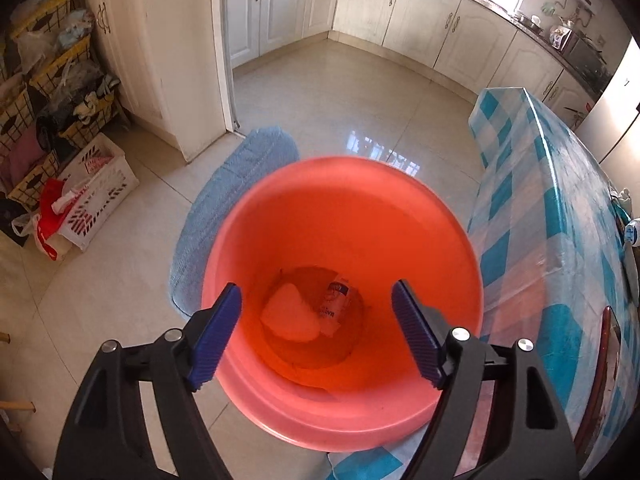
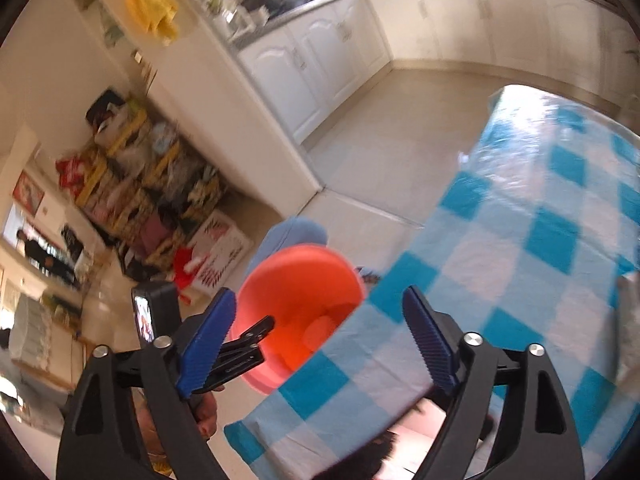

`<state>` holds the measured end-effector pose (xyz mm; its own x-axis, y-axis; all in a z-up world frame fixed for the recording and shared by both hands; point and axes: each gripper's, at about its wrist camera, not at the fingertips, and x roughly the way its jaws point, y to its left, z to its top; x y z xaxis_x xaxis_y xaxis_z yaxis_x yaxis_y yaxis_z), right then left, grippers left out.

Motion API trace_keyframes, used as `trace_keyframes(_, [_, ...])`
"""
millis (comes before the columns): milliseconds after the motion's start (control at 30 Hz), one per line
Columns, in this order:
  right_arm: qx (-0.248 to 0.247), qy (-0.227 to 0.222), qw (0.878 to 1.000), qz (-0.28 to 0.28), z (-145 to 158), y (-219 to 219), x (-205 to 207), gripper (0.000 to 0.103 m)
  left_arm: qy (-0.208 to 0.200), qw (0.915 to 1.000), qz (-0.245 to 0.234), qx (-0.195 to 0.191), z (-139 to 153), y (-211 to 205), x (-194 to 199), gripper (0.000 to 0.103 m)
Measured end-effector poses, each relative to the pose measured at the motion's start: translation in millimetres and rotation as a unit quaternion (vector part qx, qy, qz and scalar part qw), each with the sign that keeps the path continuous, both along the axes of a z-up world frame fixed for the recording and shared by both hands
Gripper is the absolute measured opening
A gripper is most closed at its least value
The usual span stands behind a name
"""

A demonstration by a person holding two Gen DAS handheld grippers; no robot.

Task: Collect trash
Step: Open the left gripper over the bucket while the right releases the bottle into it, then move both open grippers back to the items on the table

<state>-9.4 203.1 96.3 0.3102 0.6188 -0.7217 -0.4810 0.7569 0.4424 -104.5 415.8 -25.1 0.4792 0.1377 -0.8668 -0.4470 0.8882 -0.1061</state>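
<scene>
An orange-red plastic bucket stands on the floor beside the table. At its bottom lie a pale crumpled piece of trash and a small white labelled bottle. My left gripper hangs open and empty right above the bucket's mouth. My right gripper is open and empty above the table's corner, with the bucket below and ahead of it. The left gripper's black fingers reach over the bucket in the right wrist view.
A table with a blue-and-white checked cloth stands right of the bucket; it also shows in the right wrist view. A blue mat lies behind the bucket. A white crate and loaded yellow racks stand left. White cabinets line the far wall.
</scene>
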Motion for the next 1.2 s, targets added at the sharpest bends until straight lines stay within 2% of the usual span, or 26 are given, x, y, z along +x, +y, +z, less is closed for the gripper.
trace_keyframes(100, [0.009,-0.011,0.999,-0.037,8,-32,-1,0.087,-0.013,0.9999,-0.003,0.007,11,-4,-1,0.078])
trace_keyframes(300, [0.021,-0.030,0.991,-0.126,11,-104,-14,0.087,-0.056,0.9974,-0.031,0.033,52,-27,0,0.079])
trace_keyframes(467, [0.009,-0.053,0.981,-0.188,9,-158,-31,0.087,-0.097,0.9908,-0.085,0.040,90,-63,5,0.083])
trace_keyframes(600, [-0.006,-0.066,0.972,-0.224,6,-195,-44,0.087,-0.115,0.9834,-0.136,0.038,110,-99,12,0.084])
trace_keyframes(833, [-0.009,-0.065,0.956,-0.285,-10,-265,-62,0.087,-0.133,0.9602,-0.242,0.037,130,-175,26,0.084])
trace_keyframes(967, [0.002,-0.057,0.949,-0.310,-18,-300,-61,0.087,-0.142,0.9405,-0.306,0.037,135,-220,41,0.084])
trace_keyframes(1100, [0.014,-0.056,0.947,-0.316,-26,-318,-49,0.087,-0.146,0.9241,-0.351,0.044,134,-256,58,0.084])
trace_keyframes(1200, [0.017,-0.051,0.950,-0.307,-34,-323,-32,0.087,-0.143,0.9177,-0.369,0.033,135,-271,76,0.084])
